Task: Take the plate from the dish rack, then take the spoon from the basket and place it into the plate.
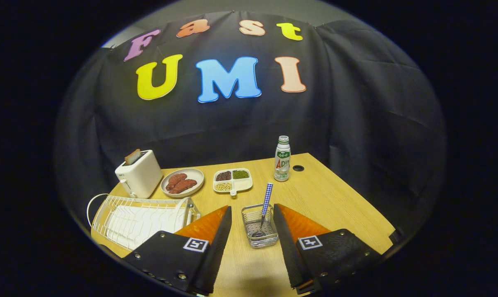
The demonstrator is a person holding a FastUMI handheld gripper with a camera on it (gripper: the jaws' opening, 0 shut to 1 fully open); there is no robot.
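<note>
Spoon [265, 206] in basket [258, 231] btwn open hand-held gripper [252, 214] fingers.

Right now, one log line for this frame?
gripper: open, holding nothing | basket: between fingers, spoon standing inside | dish rack: beside it, plates racked | stage: plate not yet taken

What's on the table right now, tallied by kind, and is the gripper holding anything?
Appliances: 1, toaster
Racks and baskets: 2, dish rack, basket
Dishes: 2, plate of meat, divided tray
Utensils: 1, spoon standing in the basket
Bottles: 1, bottle
Total: 7
The gripper is open and empty, its fingers either side of the basket.
</note>
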